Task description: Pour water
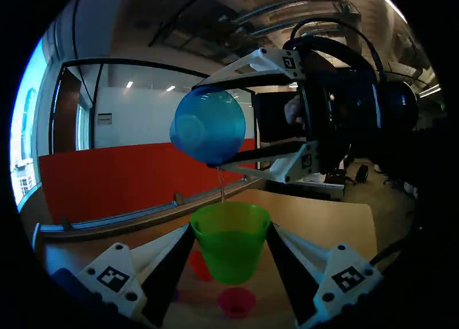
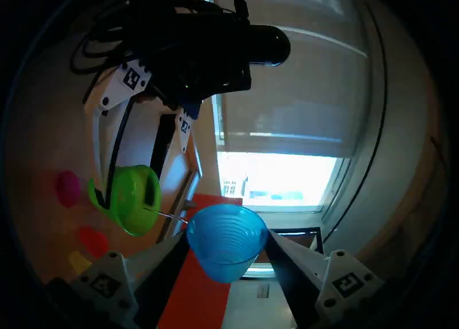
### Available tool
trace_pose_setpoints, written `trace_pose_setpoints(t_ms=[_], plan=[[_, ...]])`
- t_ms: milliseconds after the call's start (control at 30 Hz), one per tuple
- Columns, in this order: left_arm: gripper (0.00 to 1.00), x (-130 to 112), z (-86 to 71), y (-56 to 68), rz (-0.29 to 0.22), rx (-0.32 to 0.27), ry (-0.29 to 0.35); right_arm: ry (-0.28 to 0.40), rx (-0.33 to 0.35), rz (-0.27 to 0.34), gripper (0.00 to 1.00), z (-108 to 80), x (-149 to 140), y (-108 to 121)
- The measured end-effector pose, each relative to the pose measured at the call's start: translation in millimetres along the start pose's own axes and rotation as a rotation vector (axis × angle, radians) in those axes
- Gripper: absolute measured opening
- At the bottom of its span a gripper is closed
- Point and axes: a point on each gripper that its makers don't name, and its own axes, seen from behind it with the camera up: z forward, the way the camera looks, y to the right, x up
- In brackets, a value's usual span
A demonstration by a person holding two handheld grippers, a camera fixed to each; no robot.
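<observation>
Pour in progress.

Left tongs [image 1: 229,232] are closed on the green cup [image 1: 229,257], with both fingers pressed to its sides just under the rim. The cup is upright with its mouth level, held in the air above the bench [image 1: 327,220], in from its far edge. I hold it upright so it takes water without spilling any.

Right tongs [image 2: 226,238] are closed on the blue cup [image 2: 225,251], one finger on each side of the wall. In the left gripper view this cup sits higher than the green one. It is tipped well over, with its lowest lip above the green mouth. A thin stream of water [image 1: 221,187] falls from that lip and lands inside the green rim. The gap between the cups is small, which I judge deliberate: a short fall means less splash and easier aim.

The green cup shows a darker band lower down. This is probably the water level, but I am not certain.

On the bench below the held cups, a pink cup [image 1: 236,301] and a red cup [image 1: 199,265] stand apart. The right gripper view adds what looks like a yellow cup [image 2: 77,261]. Any missed water would land among them.

The stream is thin, so either the blue cup is nearly empty or the tilt is modest; I cannot tell which. My judgement for the next move is more tilt, applied slowly, with the lip over the middle of the green mouth.
</observation>
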Motion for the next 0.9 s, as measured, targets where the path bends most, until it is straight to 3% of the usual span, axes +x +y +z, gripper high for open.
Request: trace_pose_setpoints(t_ms=[667,900], plan=[[0.86,-0.4,-0.5,-1.3,0.0,0.006,0.002,0.009,-0.006,0.011,0.93,-3.0,5.5,-0.4],[0.86,-0.7,-2.6,-1.9,-0.001,0.008,0.004,0.017,-0.013,0.083,0.93,-4.4,3.4,-1.4]])
